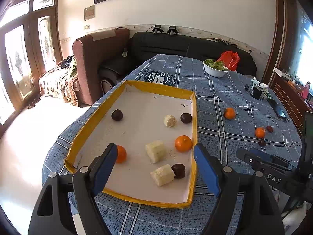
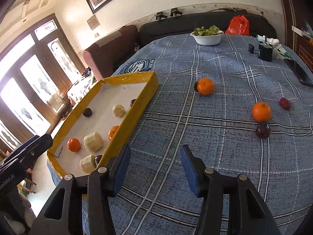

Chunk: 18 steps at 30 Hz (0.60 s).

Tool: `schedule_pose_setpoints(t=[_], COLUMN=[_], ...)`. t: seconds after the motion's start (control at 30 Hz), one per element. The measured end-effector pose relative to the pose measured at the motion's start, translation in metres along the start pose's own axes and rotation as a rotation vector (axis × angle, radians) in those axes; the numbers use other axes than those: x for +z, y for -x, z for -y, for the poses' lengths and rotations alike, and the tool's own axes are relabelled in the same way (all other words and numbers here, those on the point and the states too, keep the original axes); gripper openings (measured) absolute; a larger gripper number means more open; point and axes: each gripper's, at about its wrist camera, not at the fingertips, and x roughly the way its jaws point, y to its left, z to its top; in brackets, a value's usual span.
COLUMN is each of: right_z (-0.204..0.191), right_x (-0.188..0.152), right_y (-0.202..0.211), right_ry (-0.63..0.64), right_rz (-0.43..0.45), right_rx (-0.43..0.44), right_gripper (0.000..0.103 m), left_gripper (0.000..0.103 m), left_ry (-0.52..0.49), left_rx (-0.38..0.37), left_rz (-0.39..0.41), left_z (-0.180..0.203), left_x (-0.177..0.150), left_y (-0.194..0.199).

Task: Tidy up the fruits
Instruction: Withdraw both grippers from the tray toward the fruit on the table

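The left gripper (image 1: 154,163), jaws apart and empty, looks into the yellow-edged tray (image 1: 92,121) of fruit, while the right gripper (image 2: 155,169) – also spread, holding nothing – sees two loose oranges (image 2: 205,86) on the blue tablecloth (image 2: 215,156).

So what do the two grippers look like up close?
Both match: the left gripper and right gripper have black plastic frames with triangular cut-outs, silver pivot screws, and flat blue pads on the fingers. White lettering reading DAS marks the right gripper's body in the left wrist view. No cables or sleeves show.
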Motion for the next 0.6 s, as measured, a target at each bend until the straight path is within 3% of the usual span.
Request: schedule_pose_setpoints(t=[0.33, 0.6], right_z=[0.066, 0.141], right_x=[-0.022, -0.032], right_y=[0.024, 0.065], right_ry=[-0.144, -0.304], right_rz=[0.023, 0.094], right_rx=[-0.042, -0.139], right_gripper=[0.058, 0.059], left_gripper=[0.080, 0.080], left_ry=[-0.050, -0.054], left_rx=[-0.036, -0.086], left_rz=[-0.005, -0.051], left_z=[0.025, 0.039], left_x=[-0.004, -0.009], left_y=[0.004, -0.012])
